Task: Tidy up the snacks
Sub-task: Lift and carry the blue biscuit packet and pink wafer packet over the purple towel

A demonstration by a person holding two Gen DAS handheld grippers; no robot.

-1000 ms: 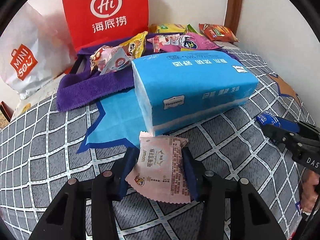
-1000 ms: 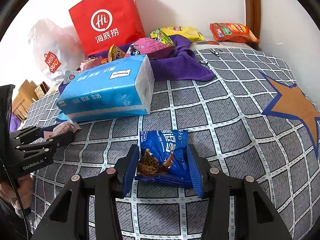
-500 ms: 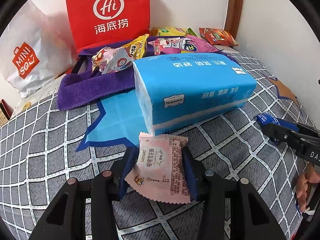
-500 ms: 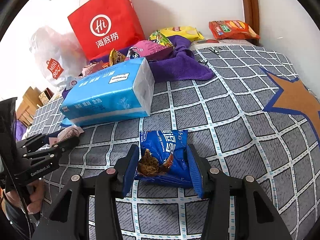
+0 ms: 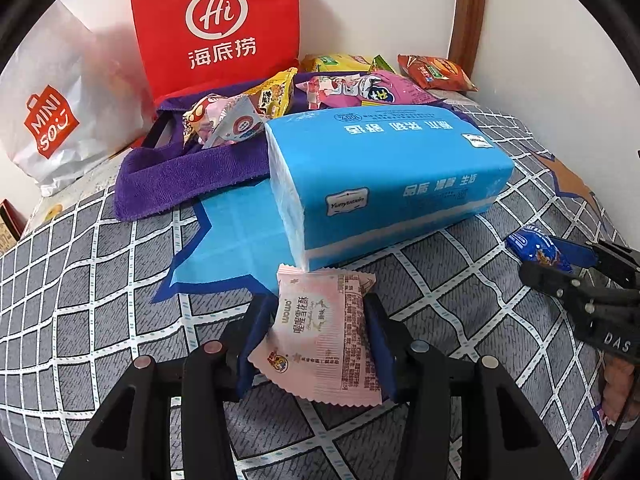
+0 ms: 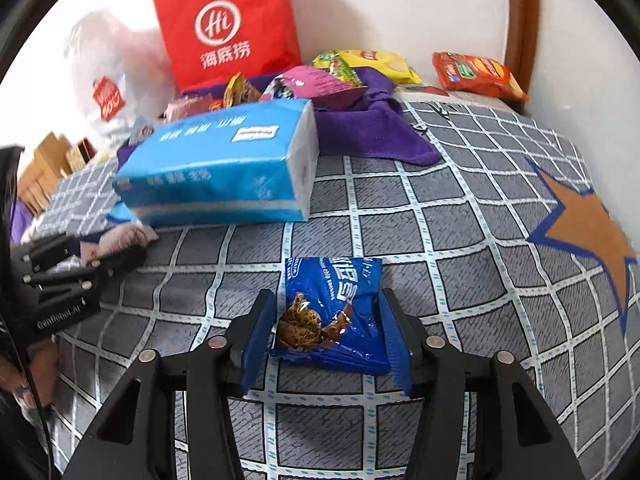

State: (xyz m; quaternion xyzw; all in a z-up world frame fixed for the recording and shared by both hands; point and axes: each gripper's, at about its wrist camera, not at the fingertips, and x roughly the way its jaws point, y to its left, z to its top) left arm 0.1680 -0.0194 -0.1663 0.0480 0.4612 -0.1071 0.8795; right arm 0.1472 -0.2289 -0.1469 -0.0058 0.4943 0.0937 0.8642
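Observation:
My left gripper point(image 5: 316, 328) is shut on a pink snack packet point(image 5: 320, 332), held just in front of a big blue tissue pack point(image 5: 384, 176). My right gripper point(image 6: 328, 328) is shut on a blue cookie packet point(image 6: 336, 312) above the checked bedspread. The right gripper and its blue packet point(image 5: 536, 246) show at the right edge of the left wrist view. The left gripper point(image 6: 116, 256) and its pink packet point(image 6: 124, 236) show at the left of the right wrist view. Several more snack bags point(image 5: 360, 88) lie on a purple towel point(image 5: 180, 180) at the back.
A red paper bag point(image 5: 216, 24) and a white plastic bag point(image 5: 52, 116) stand against the back wall. An orange chip bag point(image 6: 476, 72) lies in the far right corner. The tissue pack point(image 6: 224, 160) lies between the grippers and the snack pile. Walls close the back and right.
Both grippers have kept their packets. The right wrist view has swung a little, so the tissue pack looks closer. The left view has barely shifted.

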